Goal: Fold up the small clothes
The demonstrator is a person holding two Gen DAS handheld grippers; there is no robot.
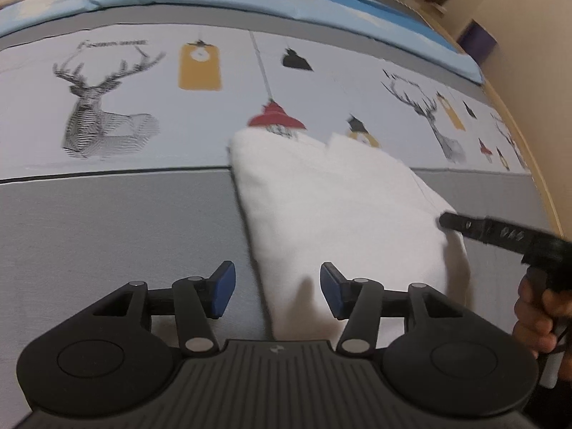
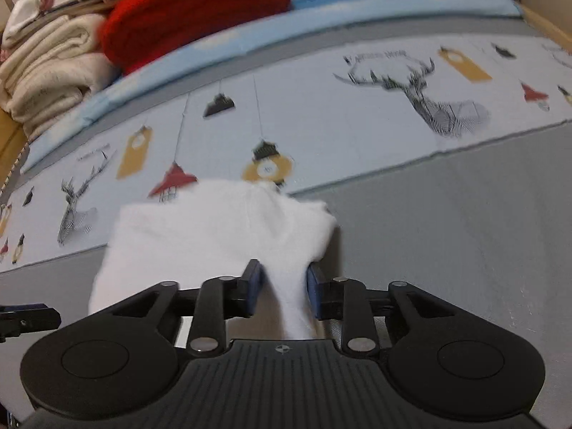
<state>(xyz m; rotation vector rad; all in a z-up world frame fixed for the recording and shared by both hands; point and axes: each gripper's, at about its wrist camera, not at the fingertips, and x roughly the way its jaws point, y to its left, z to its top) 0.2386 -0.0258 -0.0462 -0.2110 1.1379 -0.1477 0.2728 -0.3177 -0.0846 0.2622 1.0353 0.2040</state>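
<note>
— How is the left wrist view set?
— Low and close, faced across the bedspread (image 1: 107,221).
— What is shared with the right view?
— The white garment (image 1: 339,207), seen close from the opposite side.

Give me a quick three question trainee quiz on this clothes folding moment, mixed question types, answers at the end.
1. True or false: the left hand-held gripper is shut on the white garment.
2. Which hand-held gripper has cloth between its pads? A. left B. right C. neither
3. Fill in: the folded item beside the cream blankets at the far edge of the bed is coloured ____.

Key
1. False; it is open, its pads holding nothing.
2. B; the right hand-held gripper pinches a bunched part.
3. Red, the red blanket.
</note>
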